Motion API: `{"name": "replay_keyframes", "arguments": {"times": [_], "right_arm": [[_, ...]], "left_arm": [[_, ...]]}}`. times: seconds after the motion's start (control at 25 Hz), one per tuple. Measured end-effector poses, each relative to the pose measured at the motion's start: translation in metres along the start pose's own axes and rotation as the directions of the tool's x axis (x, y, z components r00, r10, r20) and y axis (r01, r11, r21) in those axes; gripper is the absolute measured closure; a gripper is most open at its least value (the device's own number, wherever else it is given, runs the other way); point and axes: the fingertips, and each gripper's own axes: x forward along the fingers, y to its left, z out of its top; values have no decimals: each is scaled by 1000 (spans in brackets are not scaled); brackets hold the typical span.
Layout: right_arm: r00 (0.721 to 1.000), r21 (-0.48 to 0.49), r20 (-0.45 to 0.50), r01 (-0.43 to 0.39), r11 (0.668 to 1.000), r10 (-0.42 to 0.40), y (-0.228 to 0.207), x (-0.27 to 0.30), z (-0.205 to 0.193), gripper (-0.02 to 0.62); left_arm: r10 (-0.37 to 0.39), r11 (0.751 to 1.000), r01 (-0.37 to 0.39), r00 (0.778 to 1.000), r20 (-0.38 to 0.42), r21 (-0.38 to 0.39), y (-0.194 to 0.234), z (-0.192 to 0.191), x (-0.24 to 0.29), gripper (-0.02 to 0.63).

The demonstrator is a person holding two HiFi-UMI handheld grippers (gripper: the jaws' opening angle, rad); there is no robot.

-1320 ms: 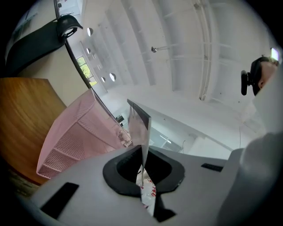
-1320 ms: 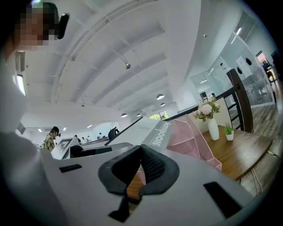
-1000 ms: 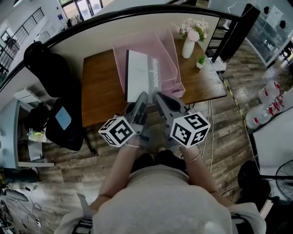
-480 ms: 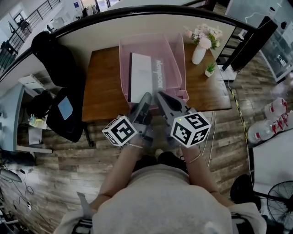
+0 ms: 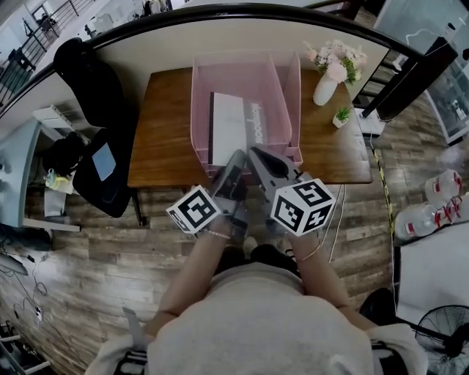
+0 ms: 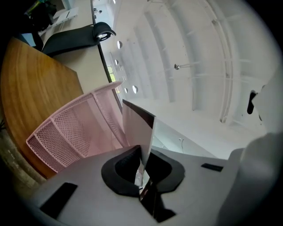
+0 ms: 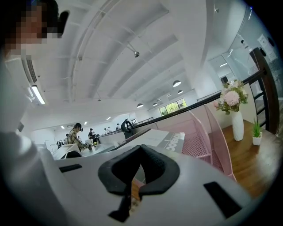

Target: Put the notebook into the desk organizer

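A grey-and-white notebook (image 5: 233,128) lies lengthwise inside the pink mesh desk organizer (image 5: 201,110) on the wooden table (image 5: 165,135). Both grippers hold its near end. My left gripper (image 5: 233,161) is shut on the near left edge, and my right gripper (image 5: 258,156) is shut on the near right corner. In the left gripper view the notebook (image 6: 137,130) runs edge-on out of the closed jaws (image 6: 142,165), with the pink mesh wall (image 6: 66,132) to its left. In the right gripper view the cover (image 7: 163,139) stretches away from the closed jaws (image 7: 135,187).
A white vase of pink flowers (image 5: 327,84) and a small potted plant (image 5: 341,117) stand on the table's right end. A black chair with a bag (image 5: 99,157) sits to the left of the table. A dark curved railing (image 5: 220,11) runs behind it. Water jugs (image 5: 432,212) stand on the floor at right.
Both grippers have carried the notebook a little forward and lower into the organizer. The left gripper has rolled somewhat. The head camera's framing has shifted as well.
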Motion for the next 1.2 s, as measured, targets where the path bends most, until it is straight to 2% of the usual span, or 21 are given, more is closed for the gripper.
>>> {"name": "replay_keyframes", "arguments": {"times": [0.12, 0.24, 0.32, 0.44, 0.56, 0.72, 0.88, 1.04, 1.2], "right_arm": [[1000, 9, -1, -11, 1000, 11, -2, 0, -2, 598], [1000, 11, -7, -15, 1000, 15, -4, -1, -3, 598], [1000, 13, -12, -16, 1000, 17, -5, 0, -4, 598], [1000, 18, -18, -17, 1000, 17, -6, 0, -6, 598], [1000, 22, -19, -13, 1000, 13, -9, 0, -7, 598], [1000, 23, -19, -14, 1000, 15, -8, 0, -7, 598], [1000, 21, -19, -13, 1000, 13, -9, -1, -8, 598], [1000, 28, -14, -4, 1000, 4, -10, -2, -8, 598], [1000, 33, -8, -3, 999, 3, -7, -4, -8, 598]], "left_arm": [[29, 999, -29, 1000, 10, -20, 6, -4, -2, 589], [0, 992, 5, 999, 33, -129, 3, -8, 1, 580], [-5, 988, 11, 999, 38, -156, 6, -8, 1, 566], [4, 992, 1, 999, 37, -127, 13, -7, 0, 558], [10, 990, -5, 999, 37, -141, 16, -8, 1, 557], [13, 995, -10, 1000, 24, -101, 16, -7, 1, 540], [4, 994, -3, 1000, 13, -113, 10, -12, 2, 503], [40, 998, -41, 999, -20, -41, 16, -11, -2, 469], [52, 998, -53, 998, -30, -23, 17, -14, -6, 425]]}}
